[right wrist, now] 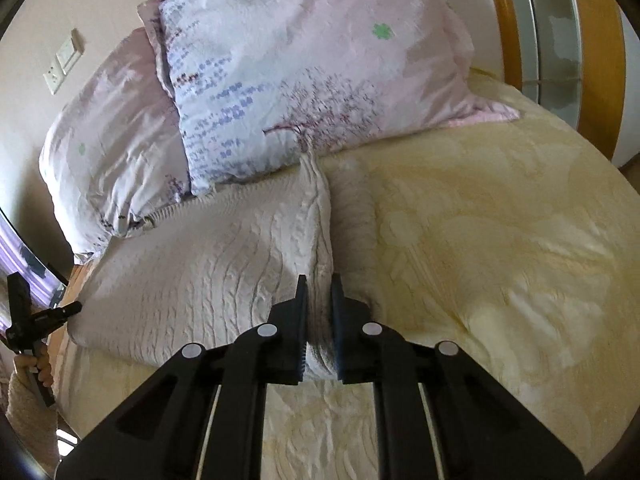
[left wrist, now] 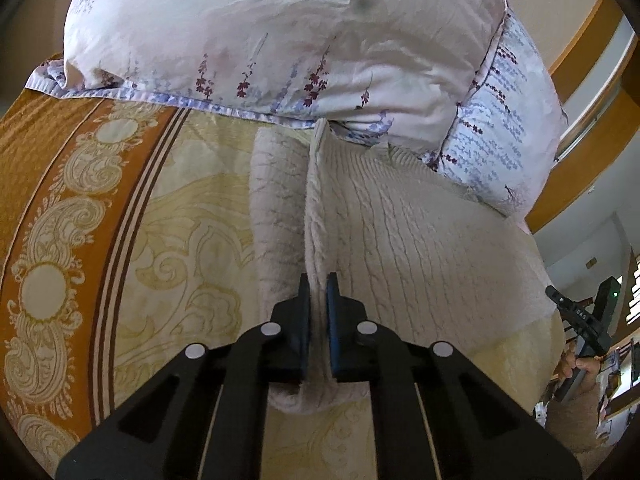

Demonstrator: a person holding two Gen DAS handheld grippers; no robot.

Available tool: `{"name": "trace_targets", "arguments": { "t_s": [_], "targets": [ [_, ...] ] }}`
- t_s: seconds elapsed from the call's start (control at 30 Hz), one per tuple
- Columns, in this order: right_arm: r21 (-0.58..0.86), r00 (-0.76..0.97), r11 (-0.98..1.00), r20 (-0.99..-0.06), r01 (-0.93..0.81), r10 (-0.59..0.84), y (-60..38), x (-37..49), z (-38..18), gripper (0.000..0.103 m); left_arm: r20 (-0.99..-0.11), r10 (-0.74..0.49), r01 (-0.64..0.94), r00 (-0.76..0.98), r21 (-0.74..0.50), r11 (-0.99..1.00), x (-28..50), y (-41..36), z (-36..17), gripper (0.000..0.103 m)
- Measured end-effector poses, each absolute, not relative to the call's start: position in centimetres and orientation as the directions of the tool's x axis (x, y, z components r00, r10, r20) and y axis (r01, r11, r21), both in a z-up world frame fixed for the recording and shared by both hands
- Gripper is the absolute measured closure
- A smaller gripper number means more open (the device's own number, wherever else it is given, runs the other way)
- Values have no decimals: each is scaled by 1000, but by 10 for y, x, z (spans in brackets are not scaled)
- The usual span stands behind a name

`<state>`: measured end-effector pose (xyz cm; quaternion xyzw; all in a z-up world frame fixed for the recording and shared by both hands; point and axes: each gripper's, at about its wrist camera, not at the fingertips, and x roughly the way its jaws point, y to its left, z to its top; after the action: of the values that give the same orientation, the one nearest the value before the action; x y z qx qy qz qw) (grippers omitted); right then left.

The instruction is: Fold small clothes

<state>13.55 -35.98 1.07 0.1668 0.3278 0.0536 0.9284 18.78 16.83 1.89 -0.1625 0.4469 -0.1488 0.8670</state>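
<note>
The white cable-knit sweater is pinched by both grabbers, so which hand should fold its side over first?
Probably the left. The left gripper is shut on the white cable-knit sweater with bare yellow patterned bedspread beside it. The right gripper grips just as firmly, so either could lead.

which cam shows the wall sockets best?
Right wrist view. The wall sockets sit in plain sight at upper left, above the pillows. The left wrist view shows none of them; the pillows and the headboard fill its top.
</note>
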Motion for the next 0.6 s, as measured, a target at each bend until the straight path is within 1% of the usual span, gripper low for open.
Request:
{"name": "trace_targets", "arguments": {
  "t_s": [0.17, 0.2, 0.23, 0.3, 0.33, 0.37, 0.4, 0.43, 0.47, 0.5, 0.57, 0.6],
  "targets": [
    [316, 748, 946, -644, 70, 160, -356, 140, -8, 92, -742, -384, 112, 550, -390, 914, 190, 164, 11, 95],
    [314, 749, 947, -644, 73, 156, -355, 140, -8, 92, -744, -377, 111, 551, -382, 917, 192, 162, 11, 95],
    [306, 748, 949, -647, 78, 148, -354, 141, -7, 92, -748, -368, 111, 553, -371, 922, 193, 160, 11, 92],
    [294, 747, 952, -651, 86, 133, -351, 141, -4, 91, -747, -362, 111, 558, -365, 924, 193, 159, 11, 90],
    [288, 753, 953, -646, 90, 124, -350, 141, 0, 88, -746, -367, 113, 556, -369, 922, 193, 159, 12, 85],
    [277, 760, 956, -641, 100, 106, -349, 140, 5, 81, -743, -372, 115, 557, -374, 920, 193, 159, 14, 82],
    [261, 778, 960, -623, 103, 86, -346, 138, 11, 74, -734, -372, 115, 568, -377, 919, 191, 160, 18, 73],
    [244, 803, 965, -592, 98, 68, -343, 136, 19, 71, -724, -366, 112, 585, -375, 920, 189, 160, 22, 62],
    [234, 819, 968, -570, 87, 64, -339, 135, 25, 67, -717, -349, 104, 604, -363, 926, 188, 160, 26, 56],
    [225, 830, 972, -553, 65, 72, -334, 136, 31, 66, -710, -333, 100, 621, -349, 932, 187, 159, 31, 48],
    [207, 826, 978, -552, 6, 112, -319, 145, 38, 66, -682, -313, 115, 661, -321, 940, 184, 153, 42, 45],
    [204, 820, 979, -558, -12, 126, -314, 150, 39, 66, -671, -317, 129, 670, -315, 940, 183, 149, 45, 41]
  ]
}}
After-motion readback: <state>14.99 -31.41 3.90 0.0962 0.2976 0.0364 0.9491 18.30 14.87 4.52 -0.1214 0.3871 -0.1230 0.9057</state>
